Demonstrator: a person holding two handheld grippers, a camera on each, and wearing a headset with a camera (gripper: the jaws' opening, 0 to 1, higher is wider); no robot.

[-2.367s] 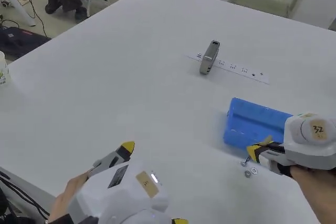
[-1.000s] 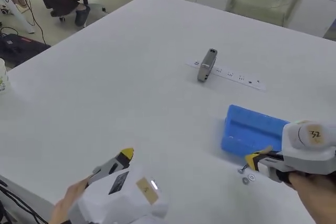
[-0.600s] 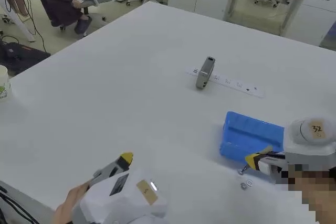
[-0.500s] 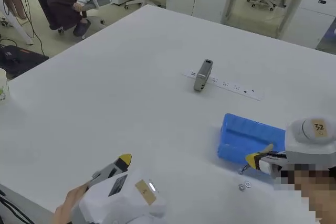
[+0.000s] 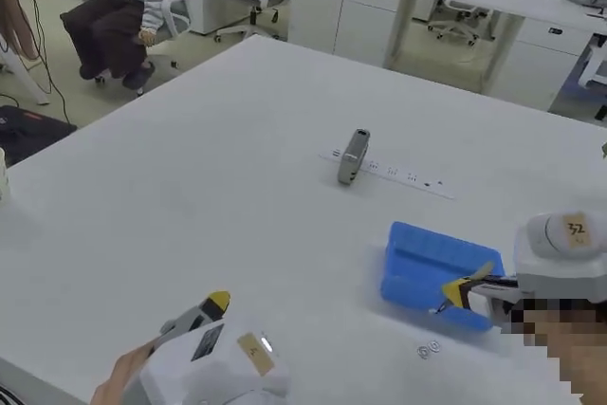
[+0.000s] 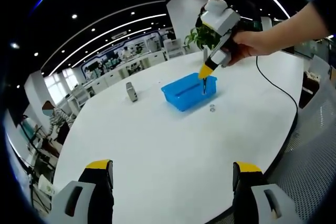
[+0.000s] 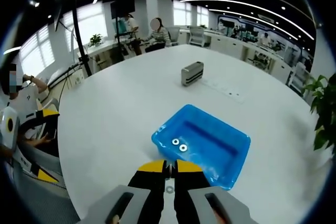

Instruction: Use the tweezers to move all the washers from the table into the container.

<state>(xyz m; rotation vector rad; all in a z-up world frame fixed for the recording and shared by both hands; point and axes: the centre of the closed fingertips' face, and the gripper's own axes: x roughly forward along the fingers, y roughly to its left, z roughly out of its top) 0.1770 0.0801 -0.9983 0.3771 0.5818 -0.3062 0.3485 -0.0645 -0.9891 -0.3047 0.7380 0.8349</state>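
– Blue container (image 7: pixel 220 153): which way from your tweezers (image 6: pixel 204 85)?
– Straight ahead and just below; the tips hang over its near wall. My right gripper (image 7: pixel 169 165) is clamped on the tweezers, and a washer (image 7: pixel 169 188) sits at their tips, pinched, I think.
– And the others?
– Two washers (image 5: pixel 429 348) lie on the table (image 5: pixel 237 187) just beside that wall. My left gripper (image 6: pixel 173 165) is spread, empty, well apart

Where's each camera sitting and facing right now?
Head view: on the headset, looking down the white table at the blue plastic container; left gripper low left, right gripper at right.
Left gripper view: behind its open jaws, facing the container across the table; the person's hand holds the right gripper there.
Right gripper view: behind jaws shut on thin metal tweezers, looking down into the container.
Shared: all three show the container.
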